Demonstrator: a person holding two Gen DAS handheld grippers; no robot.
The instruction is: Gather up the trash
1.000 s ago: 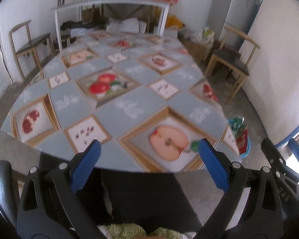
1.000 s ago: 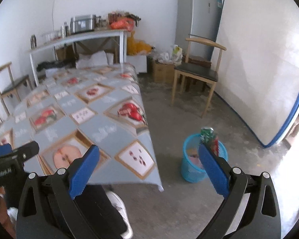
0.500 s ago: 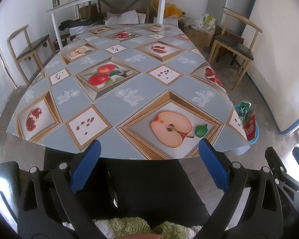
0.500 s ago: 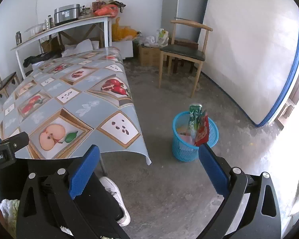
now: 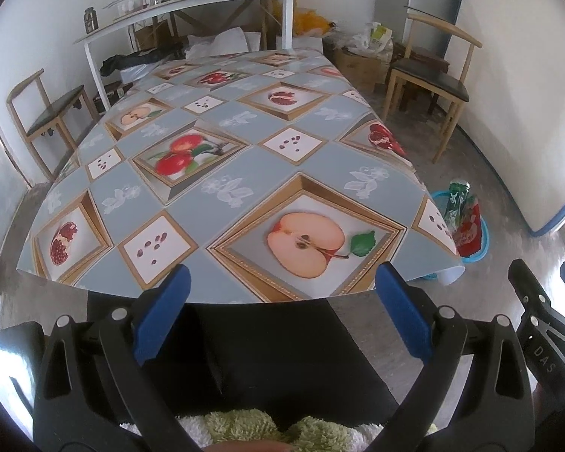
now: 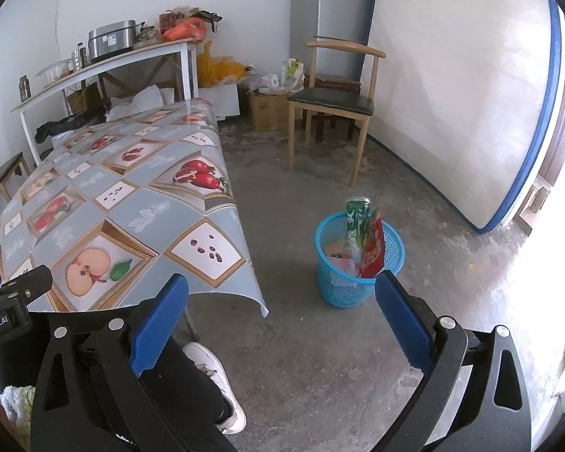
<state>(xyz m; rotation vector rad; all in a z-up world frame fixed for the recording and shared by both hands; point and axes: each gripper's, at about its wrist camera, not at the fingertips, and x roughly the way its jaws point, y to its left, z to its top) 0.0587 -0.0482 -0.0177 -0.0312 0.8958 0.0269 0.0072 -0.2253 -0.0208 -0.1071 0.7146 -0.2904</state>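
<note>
A blue mesh trash basket (image 6: 359,267) stands on the concrete floor right of the table; a green packet (image 6: 355,218) and a red packet (image 6: 373,248) stick up out of it. The left wrist view shows the same basket (image 5: 479,241) past the table's right corner. My left gripper (image 5: 282,309) is open with nothing between its blue pads, held before the near edge of the fruit-patterned tablecloth (image 5: 226,173). My right gripper (image 6: 282,316) is open too, holding nothing, above bare floor with the basket just beyond its right finger.
A person's dark trouser leg (image 5: 275,354) and white shoe (image 6: 214,373) are below the grippers. A wooden chair (image 6: 331,101), boxes and a fridge (image 6: 331,19) stand at the back right, a mattress (image 6: 463,105) leans on the right wall, and a white shelf table (image 5: 192,3) sits behind.
Both cameras have drawn back and tilted, so the table's near edge and the basket sit at a different spot in view. Both grippers stay open and hold nothing.
</note>
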